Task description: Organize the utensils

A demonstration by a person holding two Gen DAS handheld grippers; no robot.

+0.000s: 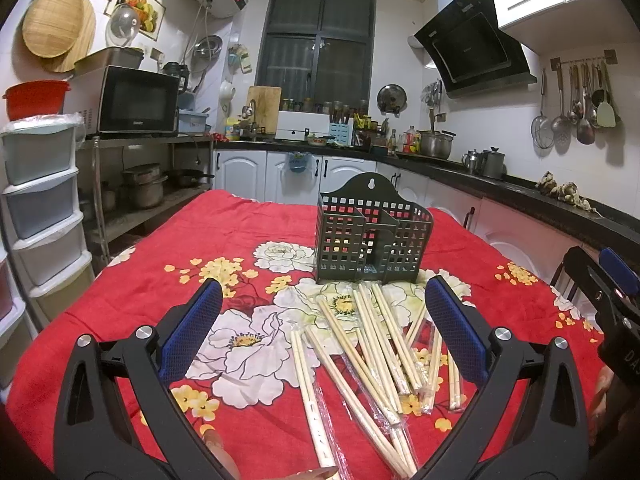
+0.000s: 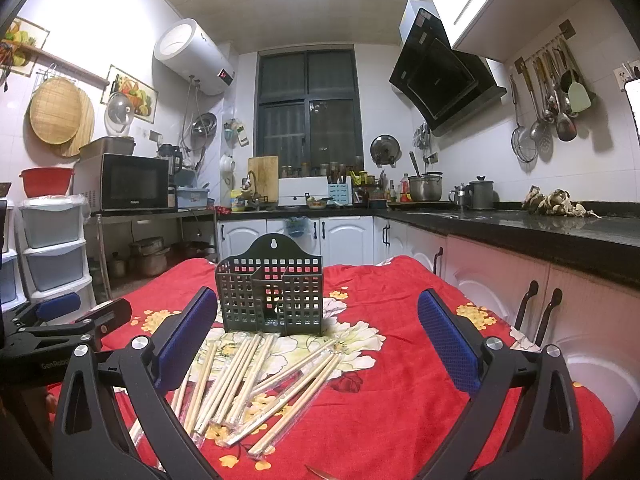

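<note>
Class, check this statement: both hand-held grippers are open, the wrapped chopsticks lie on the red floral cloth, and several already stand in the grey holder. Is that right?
One detail is wrong: the holder is empty, as the right wrist view shows through its grid walls. The rest stands: left hand-held gripper and right hand-held gripper are open, and the chopsticks lie on the cloth.

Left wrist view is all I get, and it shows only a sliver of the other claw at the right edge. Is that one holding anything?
Observer: No. The right claw is open, with nothing between its blue pads.
Operator: What lies in front of it?
Observer: The wrapped chopsticks lie toward its left finger; the rest of the gap shows bare red cloth.
Operator: Can you see my claw from there?
Observer: Yes, the left claw shows side-on at the left edge, left of the grey holder.
</note>
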